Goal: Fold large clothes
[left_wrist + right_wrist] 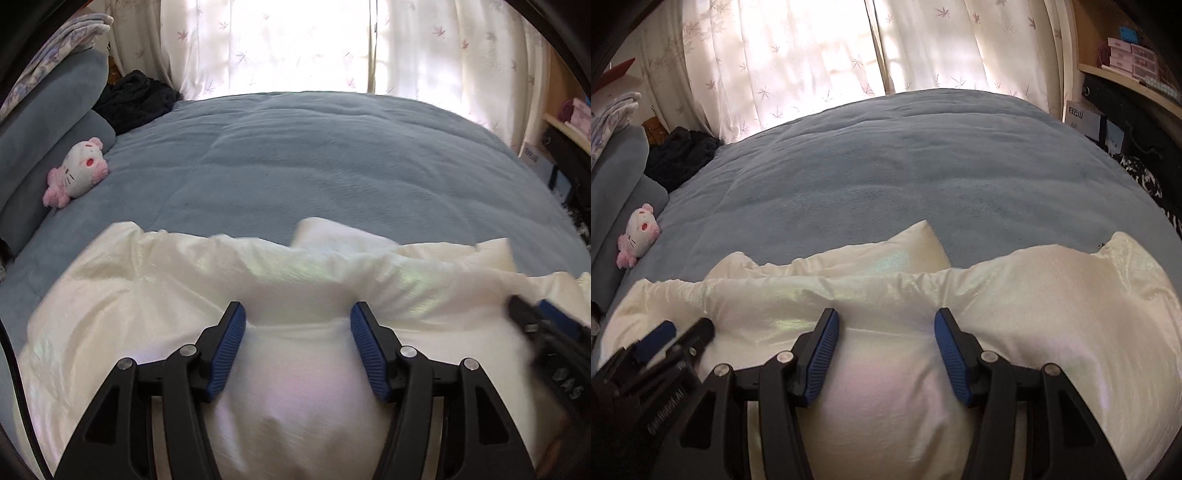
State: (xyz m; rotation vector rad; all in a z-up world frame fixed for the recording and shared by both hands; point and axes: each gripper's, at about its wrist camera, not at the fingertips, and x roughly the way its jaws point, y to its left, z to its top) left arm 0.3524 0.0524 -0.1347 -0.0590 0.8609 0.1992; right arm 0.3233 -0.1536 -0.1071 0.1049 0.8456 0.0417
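Note:
A large, puffy, cream-white garment point(147, 280) lies bunched across the near part of the bed, its upper edge folded into ridges. In the left wrist view my left gripper point(298, 314) points down at it. The blue pads stand apart, a bulge of fabric lies between them, and they do not seem to squeeze it. In the right wrist view the garment point(1052, 295) fills the foreground. My right gripper point(886, 317) has a thick roll of it pressed between its pads. Each gripper shows in the other's view: the right gripper point(532, 310) at the right edge, the left gripper point(676, 332) at lower left.
A grey-blue bedspread point(314, 158) covers the bed beyond the garment. A pink and white plush toy point(79, 170) lies by the grey-blue pillows point(48, 122) at left, with dark clothing point(136, 96) behind. Curtains point(280, 44) hang at the back. Shelves point(1126, 62) with boxes stand at right.

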